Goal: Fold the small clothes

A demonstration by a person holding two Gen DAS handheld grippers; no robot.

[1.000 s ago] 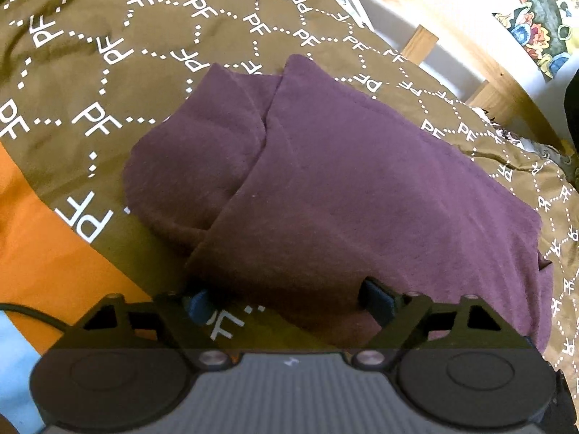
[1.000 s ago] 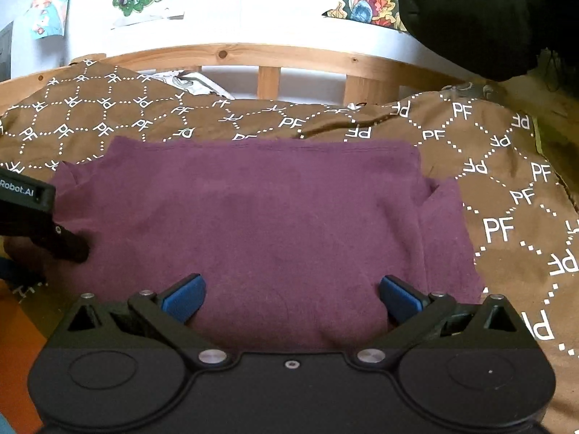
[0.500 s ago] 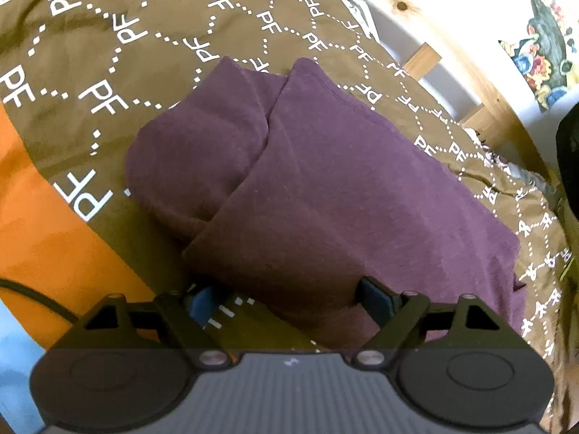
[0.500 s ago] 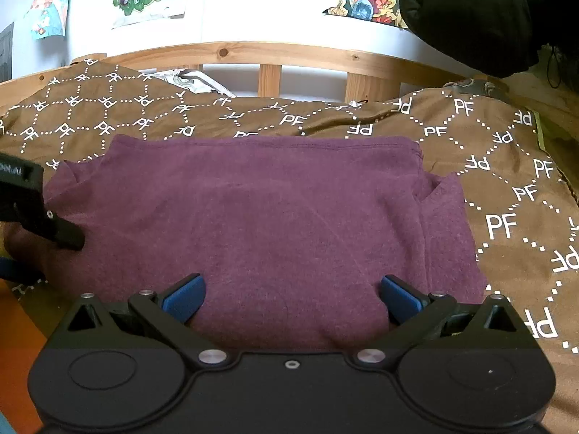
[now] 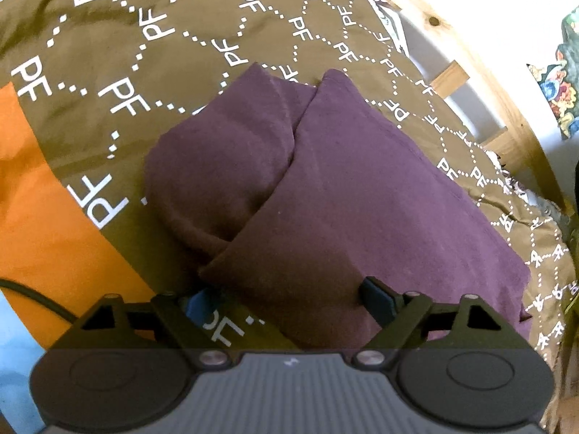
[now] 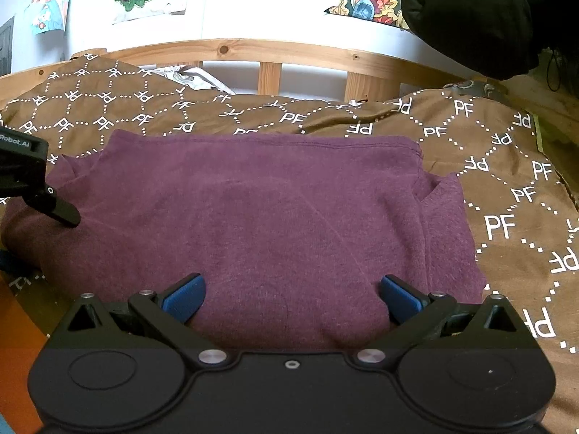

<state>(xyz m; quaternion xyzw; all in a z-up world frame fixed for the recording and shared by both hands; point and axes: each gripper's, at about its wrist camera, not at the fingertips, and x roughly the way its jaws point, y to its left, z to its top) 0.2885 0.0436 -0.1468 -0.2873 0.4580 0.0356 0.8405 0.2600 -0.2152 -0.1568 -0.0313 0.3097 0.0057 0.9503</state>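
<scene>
A maroon garment (image 6: 260,217) lies folded into a rough rectangle on a brown bedspread (image 6: 506,188) printed with white "PF" letters. In the left wrist view the garment (image 5: 343,199) shows a folded sleeve part at its left. My left gripper (image 5: 289,302) is open at the garment's near left corner, its fingers astride the edge. It also shows in the right wrist view as a black piece (image 6: 29,177) at the far left. My right gripper (image 6: 291,298) is open and empty over the garment's near edge.
A wooden bed rail (image 6: 253,50) runs along the back below a white wall with posters. A black garment (image 6: 477,11) hangs at top right. An orange sheet (image 5: 39,224) and a black cable (image 5: 32,298) lie at the left.
Both grippers have drawn back a little from the garment and stay open. The left gripper has tilted, so the garment sits lower and further right in its view.
</scene>
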